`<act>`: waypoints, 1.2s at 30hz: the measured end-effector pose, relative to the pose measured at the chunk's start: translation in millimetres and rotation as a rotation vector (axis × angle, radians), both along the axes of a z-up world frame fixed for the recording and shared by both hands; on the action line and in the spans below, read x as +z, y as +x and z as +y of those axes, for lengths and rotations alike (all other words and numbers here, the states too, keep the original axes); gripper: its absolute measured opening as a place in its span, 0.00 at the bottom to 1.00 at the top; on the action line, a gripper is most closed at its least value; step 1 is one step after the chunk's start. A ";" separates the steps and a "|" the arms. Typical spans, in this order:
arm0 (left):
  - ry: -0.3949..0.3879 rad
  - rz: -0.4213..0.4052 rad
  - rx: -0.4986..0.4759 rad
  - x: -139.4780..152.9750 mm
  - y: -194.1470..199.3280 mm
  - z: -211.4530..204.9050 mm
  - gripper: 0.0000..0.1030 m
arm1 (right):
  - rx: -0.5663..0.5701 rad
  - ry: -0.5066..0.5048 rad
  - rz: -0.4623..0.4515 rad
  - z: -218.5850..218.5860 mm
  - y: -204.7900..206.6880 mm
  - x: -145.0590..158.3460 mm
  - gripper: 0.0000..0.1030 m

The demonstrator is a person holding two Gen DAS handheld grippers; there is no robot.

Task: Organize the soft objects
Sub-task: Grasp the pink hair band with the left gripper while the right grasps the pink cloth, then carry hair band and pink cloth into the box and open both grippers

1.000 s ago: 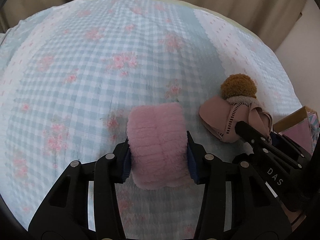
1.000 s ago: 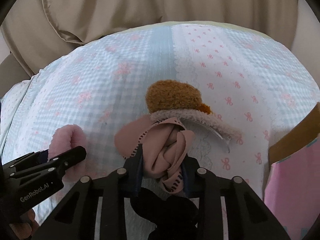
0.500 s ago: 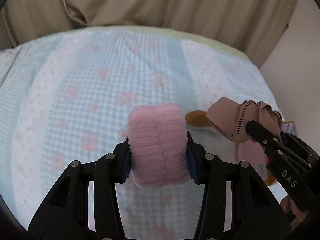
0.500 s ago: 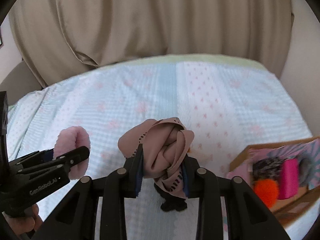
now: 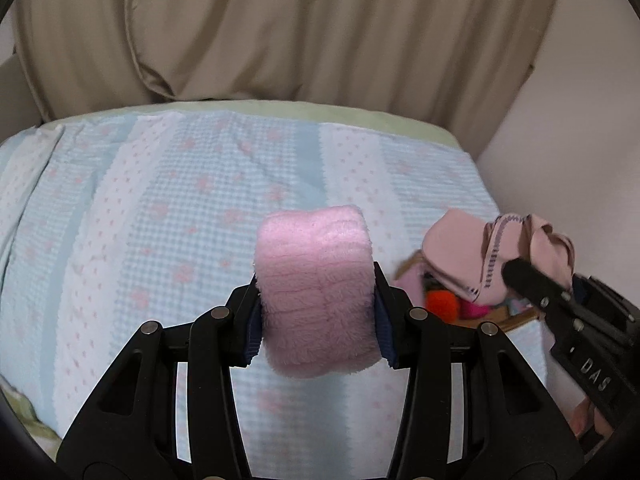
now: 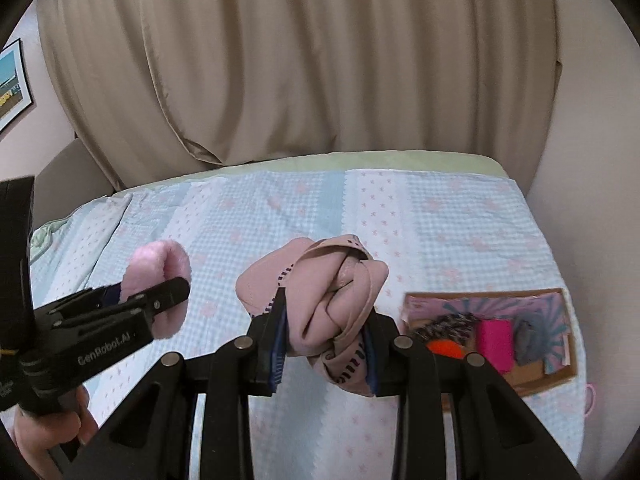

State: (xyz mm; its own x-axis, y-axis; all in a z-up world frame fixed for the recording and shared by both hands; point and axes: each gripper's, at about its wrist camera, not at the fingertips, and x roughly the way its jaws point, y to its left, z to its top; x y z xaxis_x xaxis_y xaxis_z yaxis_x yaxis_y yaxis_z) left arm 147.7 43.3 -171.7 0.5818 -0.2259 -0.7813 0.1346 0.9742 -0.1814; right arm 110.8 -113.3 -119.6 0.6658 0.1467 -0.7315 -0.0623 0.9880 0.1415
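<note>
My left gripper (image 5: pixel 316 300) is shut on a fluffy pink band (image 5: pixel 316 292) and holds it in the air above the bed. The band also shows at the left of the right wrist view (image 6: pixel 160 276). My right gripper (image 6: pixel 324 336) is shut on a knotted dusty-pink cloth headband (image 6: pixel 324 288), also lifted off the bed. That headband shows at the right of the left wrist view (image 5: pixel 480 252). A cardboard box (image 6: pixel 552 380) with several soft items lies on the bed to the right, below the right gripper.
The bed has a light blue checked quilt (image 5: pixel 160 220) with pink flowers. Beige curtains (image 6: pixel 320 60) hang behind it. A pale wall (image 5: pixel 580 140) stands on the right. The box holds an orange pom-pom (image 6: pixel 444 348), a magenta roll (image 6: pixel 496 340) and a grey item (image 6: pixel 528 340).
Both grippers rose from the quilt with their items. The brown fluffy headband that lay under the right gripper has dropped out of view, and the box has come into view.
</note>
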 end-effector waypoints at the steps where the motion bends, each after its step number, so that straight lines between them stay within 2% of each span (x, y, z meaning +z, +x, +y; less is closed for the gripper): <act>1: -0.002 -0.004 -0.007 4.4 -5.6 -10.3 0.41 | 0.005 -0.003 0.001 -8.6 -6.7 3.8 0.28; 9: -0.006 -0.026 -0.072 23.6 -28.3 -109.9 0.41 | -0.009 -0.024 -0.005 -81.7 -30.5 15.0 0.28; 14: -0.011 -0.003 -0.089 12.9 -27.5 -166.5 0.41 | -0.068 -0.026 0.025 -149.6 -29.3 5.2 0.28; 19: -0.005 0.049 -0.107 -7.7 -18.0 -213.4 0.41 | -0.110 -0.011 0.087 -205.2 -14.9 -19.0 0.28; 25: 0.018 0.126 -0.157 -44.1 -0.7 -261.7 0.41 | -0.129 -0.002 0.175 -242.1 3.6 -52.8 0.28; 36: 0.070 0.310 -0.252 -150.1 38.5 -315.2 0.41 | -0.206 0.095 0.337 -289.3 30.4 -134.1 0.28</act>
State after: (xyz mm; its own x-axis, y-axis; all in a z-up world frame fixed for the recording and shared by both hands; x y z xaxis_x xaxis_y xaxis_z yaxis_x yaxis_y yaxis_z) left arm 186.2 -271.9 -321.8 0.2492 -0.2712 -0.9297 0.3201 0.9291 -0.1852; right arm 141.2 -402.6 -253.7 0.4135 0.1133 -0.9034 0.2009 0.9564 0.2119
